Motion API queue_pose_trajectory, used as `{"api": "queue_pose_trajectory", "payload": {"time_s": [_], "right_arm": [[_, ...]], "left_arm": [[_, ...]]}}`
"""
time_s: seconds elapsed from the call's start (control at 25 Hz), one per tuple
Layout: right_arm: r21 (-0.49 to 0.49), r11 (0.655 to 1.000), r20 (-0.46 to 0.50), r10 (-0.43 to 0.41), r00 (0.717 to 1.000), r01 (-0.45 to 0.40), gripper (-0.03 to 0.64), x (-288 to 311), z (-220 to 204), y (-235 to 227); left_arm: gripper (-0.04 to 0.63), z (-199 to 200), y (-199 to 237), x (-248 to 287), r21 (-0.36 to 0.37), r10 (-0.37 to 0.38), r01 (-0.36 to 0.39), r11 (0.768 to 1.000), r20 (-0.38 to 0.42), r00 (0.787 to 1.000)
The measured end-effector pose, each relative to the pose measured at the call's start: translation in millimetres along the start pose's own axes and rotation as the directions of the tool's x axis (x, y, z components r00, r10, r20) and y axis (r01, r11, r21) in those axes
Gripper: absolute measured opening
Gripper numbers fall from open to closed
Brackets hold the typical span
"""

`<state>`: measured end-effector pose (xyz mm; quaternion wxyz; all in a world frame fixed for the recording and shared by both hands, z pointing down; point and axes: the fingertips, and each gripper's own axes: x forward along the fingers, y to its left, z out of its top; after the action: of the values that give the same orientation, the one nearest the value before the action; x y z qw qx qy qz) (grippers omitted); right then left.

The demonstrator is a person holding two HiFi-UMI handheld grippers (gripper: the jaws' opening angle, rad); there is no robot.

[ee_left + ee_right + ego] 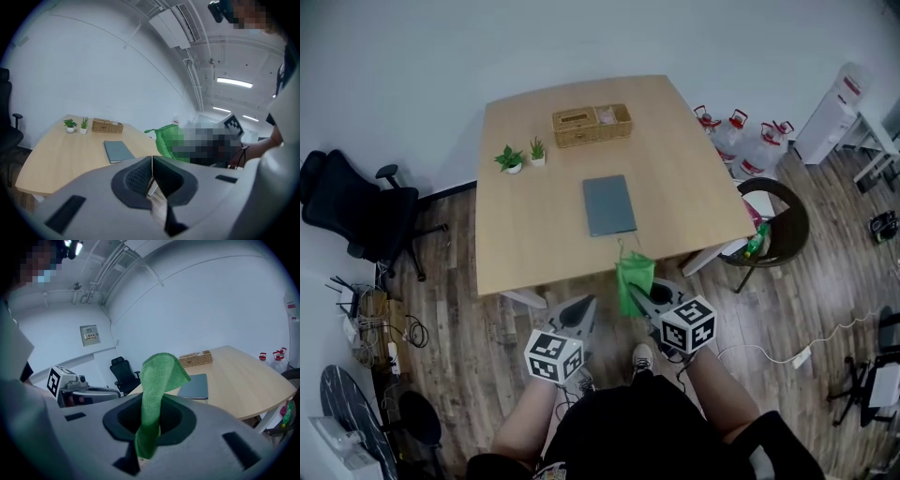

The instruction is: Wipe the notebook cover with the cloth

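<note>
Cloth point(160, 375) tight between right gripper point(151, 420) fingers point(179, 420)

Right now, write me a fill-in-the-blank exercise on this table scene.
The right gripper is shut on a ____ cloth.
The grey notebook lies closed on the ____.
Beyond it stands a wicker basket, with ____ small potted plants to its left.
Missing words: green; table; two.
</note>
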<state>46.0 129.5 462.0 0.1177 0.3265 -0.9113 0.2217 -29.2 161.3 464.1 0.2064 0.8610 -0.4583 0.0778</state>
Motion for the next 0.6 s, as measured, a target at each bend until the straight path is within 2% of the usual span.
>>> {"api": "queue_pose_trajectory", "payload": {"time_s": [0.28, 0.6], "right_arm": [[0.019, 0.998, 0.006, -0.064, 0.998, 0.064, 0.063, -5, -12, 12], [0.033, 0.996, 0.023, -0.09, 0.996, 0.089, 0.063, -9, -16, 22]], "left_arm": [[0.008, -4, -2, -11, 0.006, -0.066, 0.066, 0.998, -0.011, 0.998], [0.008, -8, -2, -20, 0.014, -0.09, 0.09, 0.996, -0.018, 0.996]]}}
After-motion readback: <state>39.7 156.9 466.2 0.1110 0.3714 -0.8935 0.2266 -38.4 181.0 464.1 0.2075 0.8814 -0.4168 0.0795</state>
